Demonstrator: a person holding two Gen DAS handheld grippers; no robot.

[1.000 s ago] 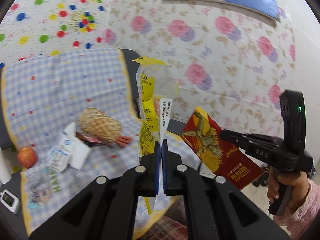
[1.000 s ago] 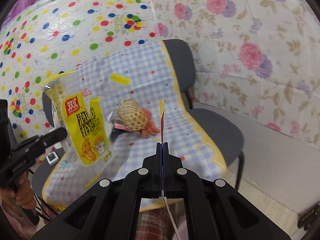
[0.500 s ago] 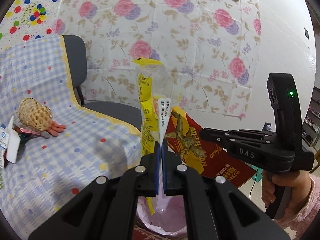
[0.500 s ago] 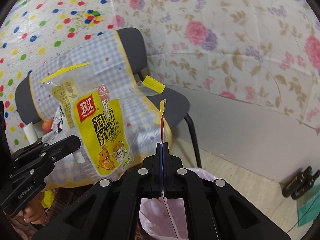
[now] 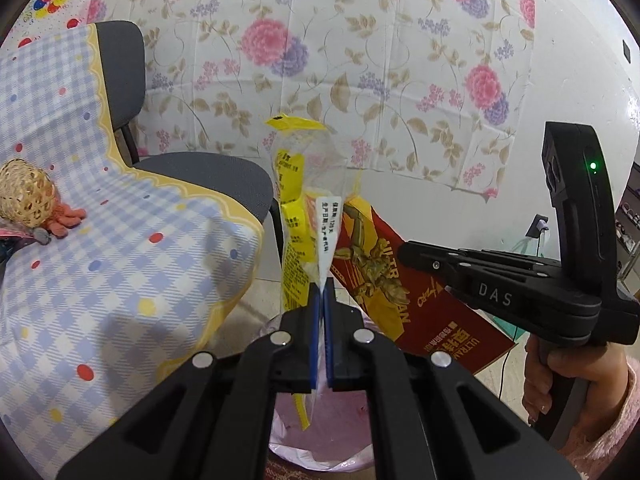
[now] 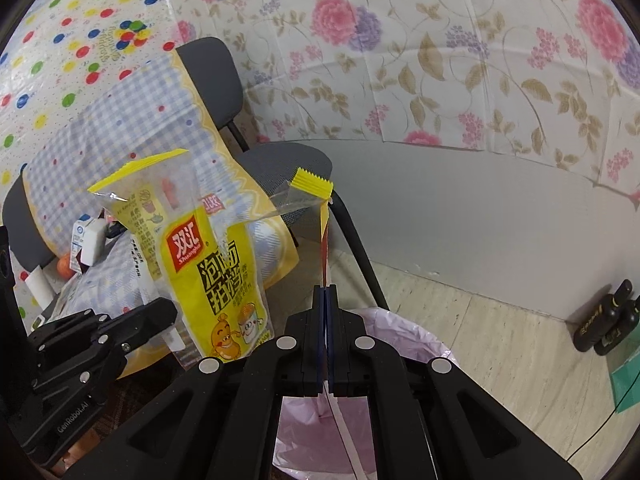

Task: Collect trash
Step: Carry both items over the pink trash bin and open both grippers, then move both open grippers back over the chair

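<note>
A crinkled yellow-and-clear snack wrapper [image 5: 298,216] is pinched upright between the closed blue pads of the left gripper [image 5: 320,300]. A flat, glossy red wrapper [image 5: 404,300] is clamped edge-on in the right gripper [image 6: 325,300], whose jaws have just been easing apart. Directly below both, a thin pink bin liner [image 6: 404,334] is seen; beside them, a checked cloth [image 5: 120,248] is draped over a chair.
</note>
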